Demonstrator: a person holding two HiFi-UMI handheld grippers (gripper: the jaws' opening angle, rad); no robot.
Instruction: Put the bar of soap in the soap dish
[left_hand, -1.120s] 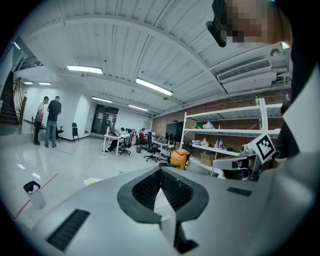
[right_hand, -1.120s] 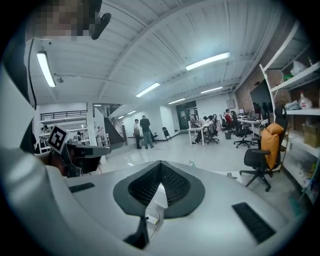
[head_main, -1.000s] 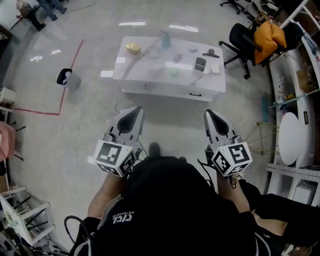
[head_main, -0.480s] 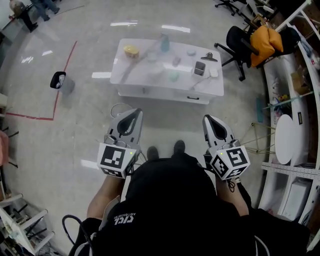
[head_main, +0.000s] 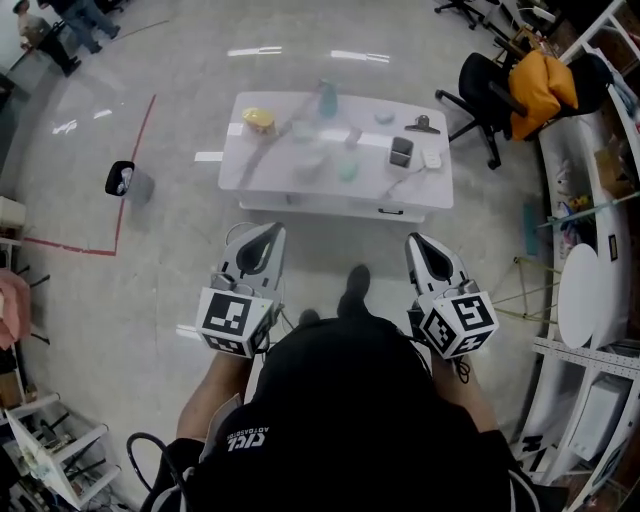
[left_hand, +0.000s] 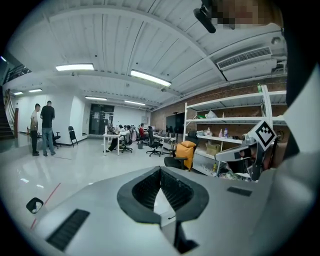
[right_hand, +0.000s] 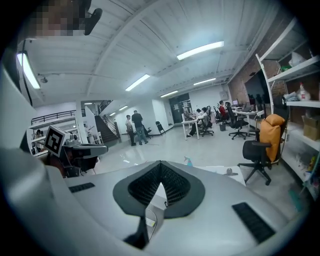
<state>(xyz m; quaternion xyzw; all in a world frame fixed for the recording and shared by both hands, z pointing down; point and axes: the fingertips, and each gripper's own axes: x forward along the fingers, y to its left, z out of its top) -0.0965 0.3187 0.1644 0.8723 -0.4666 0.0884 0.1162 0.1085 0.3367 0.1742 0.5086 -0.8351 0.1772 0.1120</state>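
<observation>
Both pressed together, empty: grey left hand-held gripper, grey right hand-held gripper; step squarely to near edge of white rectangular worktop.

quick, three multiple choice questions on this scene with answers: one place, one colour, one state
1. Relative to the white table, the black bin stands: A on it; B on the floor to its left; C under it.
2. The bundle on the black chair is: A green; B purple; C orange.
3. The left gripper and right gripper are: A shut, empty; B wide open; C one open, one shut.
1 B, it stands on floor at left; 2 C, plainly orange; 3 A, fingers meet with nothing between.
</observation>
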